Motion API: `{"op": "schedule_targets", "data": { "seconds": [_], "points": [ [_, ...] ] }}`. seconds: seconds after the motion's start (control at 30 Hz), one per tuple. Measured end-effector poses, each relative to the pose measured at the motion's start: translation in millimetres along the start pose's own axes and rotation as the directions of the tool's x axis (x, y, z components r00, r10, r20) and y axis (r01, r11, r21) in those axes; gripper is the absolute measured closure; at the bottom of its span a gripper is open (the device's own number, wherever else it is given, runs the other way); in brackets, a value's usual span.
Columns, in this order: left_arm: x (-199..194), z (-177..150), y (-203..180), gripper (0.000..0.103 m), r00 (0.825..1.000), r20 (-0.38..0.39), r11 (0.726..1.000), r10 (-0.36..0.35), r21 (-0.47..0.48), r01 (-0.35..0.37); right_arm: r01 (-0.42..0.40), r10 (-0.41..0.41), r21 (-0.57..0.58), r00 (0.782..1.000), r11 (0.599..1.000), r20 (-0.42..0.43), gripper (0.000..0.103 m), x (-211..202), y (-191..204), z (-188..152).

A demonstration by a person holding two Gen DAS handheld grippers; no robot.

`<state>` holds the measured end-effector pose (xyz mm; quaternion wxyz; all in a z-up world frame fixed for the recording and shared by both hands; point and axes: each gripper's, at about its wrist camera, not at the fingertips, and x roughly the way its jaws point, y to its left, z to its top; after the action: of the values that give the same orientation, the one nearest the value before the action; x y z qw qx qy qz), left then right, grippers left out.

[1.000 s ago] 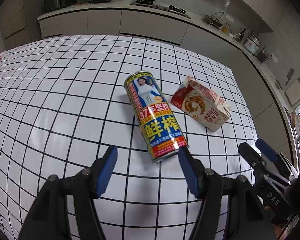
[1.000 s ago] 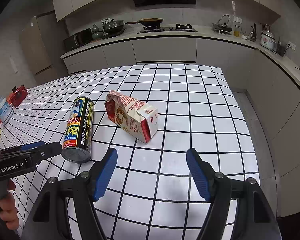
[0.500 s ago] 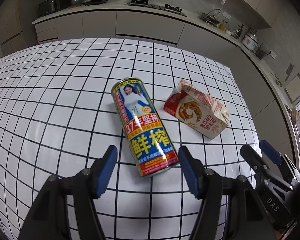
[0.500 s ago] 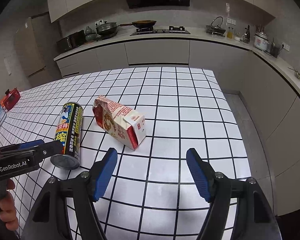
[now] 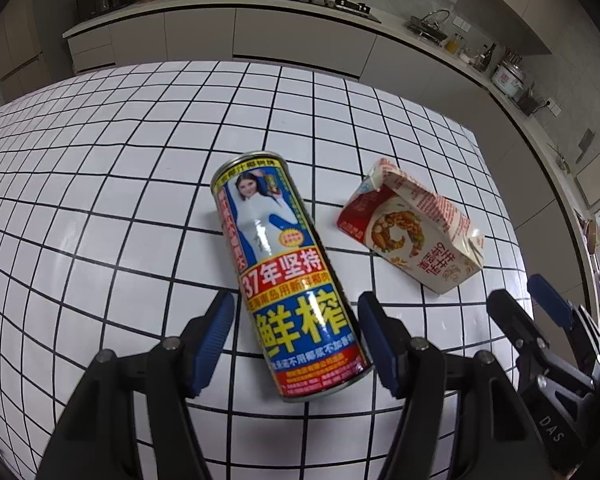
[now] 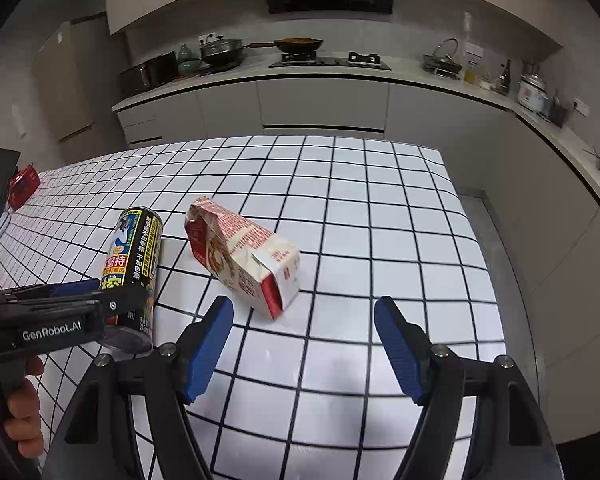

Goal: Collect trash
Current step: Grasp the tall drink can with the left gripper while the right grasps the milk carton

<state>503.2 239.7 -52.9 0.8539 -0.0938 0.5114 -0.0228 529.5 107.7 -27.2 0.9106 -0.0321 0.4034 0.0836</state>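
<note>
Between the spread left fingers a stiff, slippery can lies ungripped, best taken mid-body; the right fingers are opening before a light, crushable carton.

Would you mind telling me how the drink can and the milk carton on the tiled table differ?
The can is a smooth, undented metal cylinder; the carton is a creased paper box with its top torn open. The can is printed in blue, yellow and red with a pictured person; the carton is mostly white and red with a food picture. The can's near end lies between the left gripper's jaws, while the carton lies ahead of the right gripper, outside its jaws. Both lie on their sides.
</note>
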Motion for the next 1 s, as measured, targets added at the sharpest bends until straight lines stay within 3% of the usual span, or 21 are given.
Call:
{"op": "schedule_targets", "data": {
  "seconds": [0.27, 0.5, 0.53, 0.63, 0.87, 1.0],
  "points": [
    [4.0, 3.2, 10.1, 0.04, 0.998, -0.01, 0.998, -0.056, -0.01, 0.056, -0.037, 0.034, -0.105, 0.999, 0.994, -0.031, 0.025, 38.7, 16.0, 22.9],
    [3.0, 5.9, 23.3, 0.044, 0.999, -0.006, 0.998, -0.053, -0.027, 0.053, -0.09, 0.08, -0.126, 0.993, 0.988, -0.088, 0.025, 69.7, 20.2, 29.9],
    [3.0, 5.8, 24.4, 0.044, 0.999, -0.006, 0.998, -0.051, -0.028, 0.051, -0.1, 0.088, -0.125, 0.991, 0.987, -0.1, 0.027, 73.3, 20.7, 29.7],
    [5.0, 7.3, 26.2, 0.044, 0.999, -0.005, 0.999, -0.046, -0.028, 0.046, -0.133, 0.117, -0.116, 0.984, 0.984, -0.134, 0.05, 79.1, 21.4, 25.5],
    [10.2, 9.7, 21.1, 0.043, 1.0, -0.013, 1.0, -0.025, 0.003, 0.025, -0.129, 0.12, -0.062, 0.985, 0.99, -0.124, 0.064, 66.8, 9.5, 14.1],
    [14.9, 11.7, 20.5, 0.044, 0.999, -0.012, 0.999, -0.04, 0.008, 0.04, -0.096, 0.092, -0.023, 0.987, 0.995, -0.131, 0.064, 54.8, 1.3, 3.3]
  ]
}}
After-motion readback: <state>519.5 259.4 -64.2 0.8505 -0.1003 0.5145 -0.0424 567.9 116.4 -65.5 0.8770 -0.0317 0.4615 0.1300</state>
